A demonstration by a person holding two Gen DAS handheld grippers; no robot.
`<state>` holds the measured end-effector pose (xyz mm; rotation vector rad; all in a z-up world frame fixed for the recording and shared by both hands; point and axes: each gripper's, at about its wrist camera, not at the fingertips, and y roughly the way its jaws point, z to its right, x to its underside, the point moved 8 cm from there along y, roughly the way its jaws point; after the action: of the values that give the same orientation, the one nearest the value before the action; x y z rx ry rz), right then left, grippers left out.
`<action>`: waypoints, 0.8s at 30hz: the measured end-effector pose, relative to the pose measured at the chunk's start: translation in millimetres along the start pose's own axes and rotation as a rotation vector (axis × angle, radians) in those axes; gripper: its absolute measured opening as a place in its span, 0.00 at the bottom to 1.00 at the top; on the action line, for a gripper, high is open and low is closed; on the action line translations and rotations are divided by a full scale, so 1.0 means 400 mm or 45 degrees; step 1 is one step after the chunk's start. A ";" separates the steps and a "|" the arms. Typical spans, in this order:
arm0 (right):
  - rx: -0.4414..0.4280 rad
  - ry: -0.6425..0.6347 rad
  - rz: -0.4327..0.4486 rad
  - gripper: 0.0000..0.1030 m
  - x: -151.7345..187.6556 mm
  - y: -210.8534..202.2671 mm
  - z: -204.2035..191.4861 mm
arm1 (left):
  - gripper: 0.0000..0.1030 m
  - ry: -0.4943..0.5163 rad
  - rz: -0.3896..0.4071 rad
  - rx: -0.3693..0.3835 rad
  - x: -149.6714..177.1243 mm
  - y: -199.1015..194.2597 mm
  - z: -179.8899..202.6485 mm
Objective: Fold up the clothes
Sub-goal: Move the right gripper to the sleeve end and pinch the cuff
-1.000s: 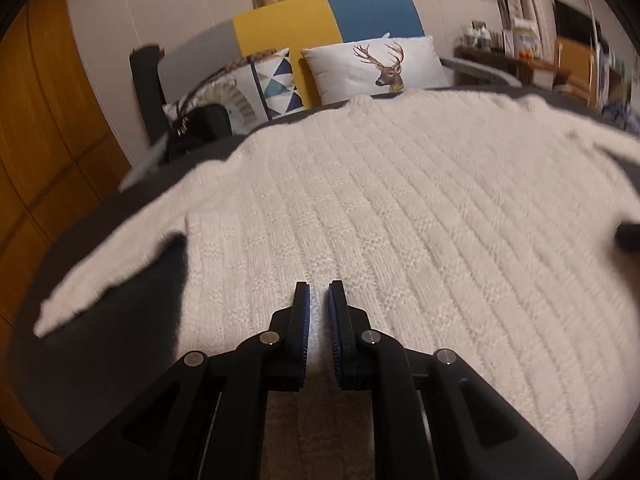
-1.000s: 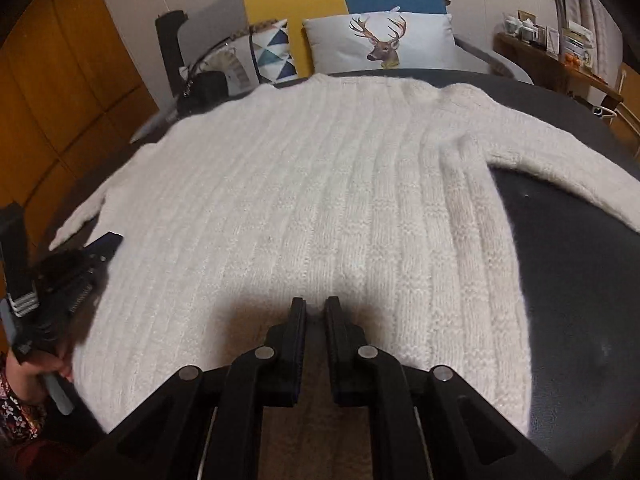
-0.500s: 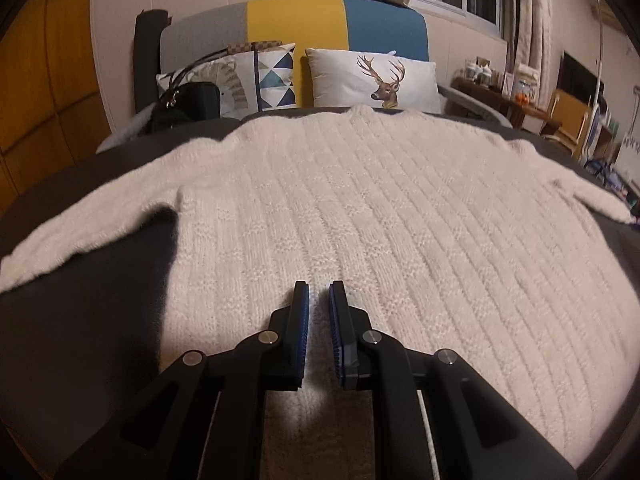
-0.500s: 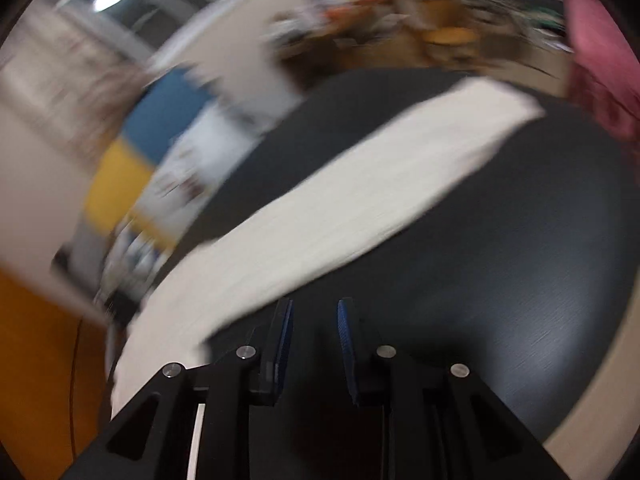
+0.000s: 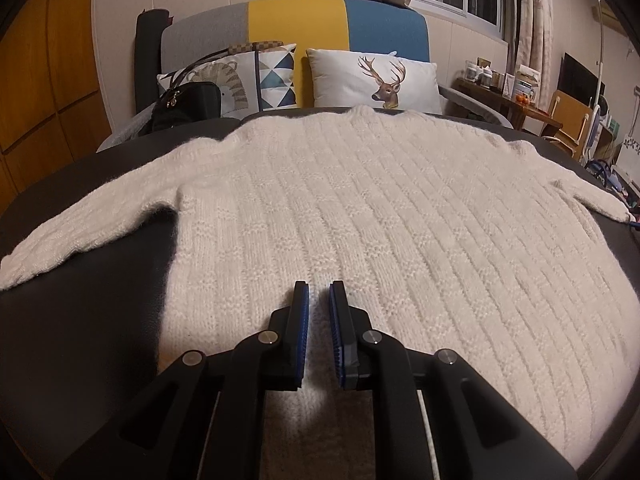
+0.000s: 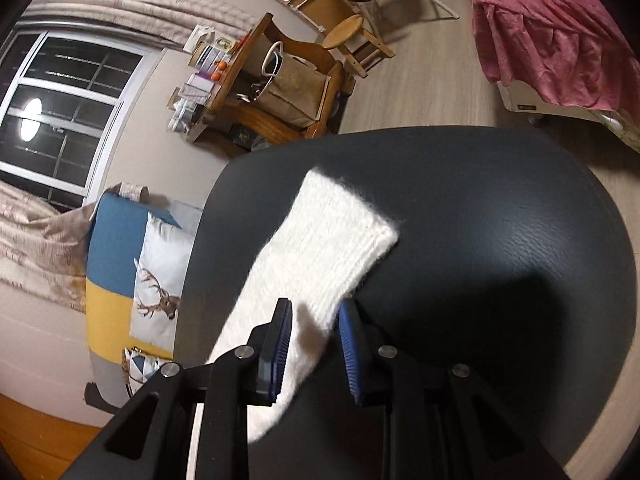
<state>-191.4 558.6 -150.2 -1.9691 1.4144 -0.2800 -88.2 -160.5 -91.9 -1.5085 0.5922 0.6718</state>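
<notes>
Sweater [image 5: 360,216], cream and chunky-knit, lies spread flat on the dark round table [image 5: 80,312], filling most of my left wrist view, its neckline at 12 o'clock toward the sofa [image 5: 296,24] and its sleeves running out to 9 and 3 o'clock. My left gripper [image 5: 319,294] sits over the hem near 6 o'clock, blue-padded fingers [image 5: 302,308] drawn close with only a narrow gap between them, nothing caught there; whether the tips touch the knit I cannot tell. Beyond the table I see a deer cushion [image 5: 376,80] at 12 o'clock, a patterned cushion [image 5: 256,80] beside it, and a black bag [image 5: 188,106] toward 11 o'clock. On my right wrist view, turned sideways, the sweater's right sleeve [image 6: 320,248] stretches from the gripper up toward 12 o'clock, its cuff end resting on bare tabletop. My right gripper [image 6: 316,316] is spread around that sleeve, one finger [image 6: 282,328] over the knit and the other at its edge, the jaws apart and not clamped on the fabric. At 1 o'clock a pink cloth [image 6: 552,32] drapes over furniture, and a wooden chair [image 6: 288,88] with a brown bag stands at 11 o'clock.
</notes>
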 end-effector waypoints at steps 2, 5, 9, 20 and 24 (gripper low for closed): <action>0.009 0.006 0.010 0.23 -0.011 0.012 -0.002 | 0.11 -0.003 -0.001 0.003 -0.001 0.000 -0.001; 0.000 0.016 0.014 0.23 -0.019 0.026 -0.008 | 0.11 -0.005 -0.002 0.006 -0.001 -0.001 -0.002; 0.044 0.007 0.021 0.05 -0.016 0.041 -0.006 | 0.11 -0.007 -0.002 0.009 -0.001 -0.001 -0.004; 0.023 -0.266 0.089 0.05 0.042 -0.040 -0.227 | 0.11 -0.037 0.000 0.045 0.000 -0.003 -0.010; -0.093 -0.466 0.055 0.04 0.181 -0.051 -0.426 | 0.11 -0.057 0.000 0.066 0.000 -0.004 -0.013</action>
<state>-239.8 428.3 -26.2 -1.9244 1.2394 0.1492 -86.8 -165.4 -90.8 -1.4418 0.5717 0.6840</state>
